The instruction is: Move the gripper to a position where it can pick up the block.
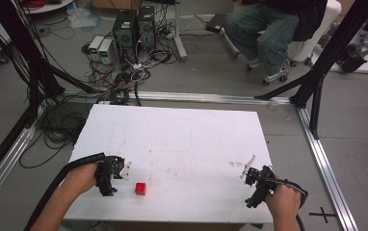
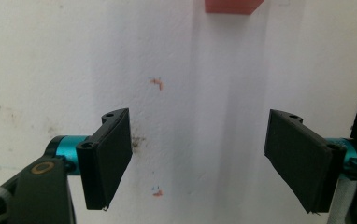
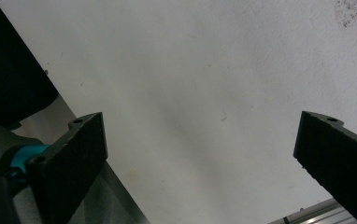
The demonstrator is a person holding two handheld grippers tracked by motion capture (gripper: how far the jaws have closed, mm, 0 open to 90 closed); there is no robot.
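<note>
Cube on table, near left gripper.

small red cube, flat on white table, near front edge

Computer towers, cable tangle, seated person beyond table.

Light was even and soft; my jaws looked slightly blurred up close, and the white table glared mildly.
</note>
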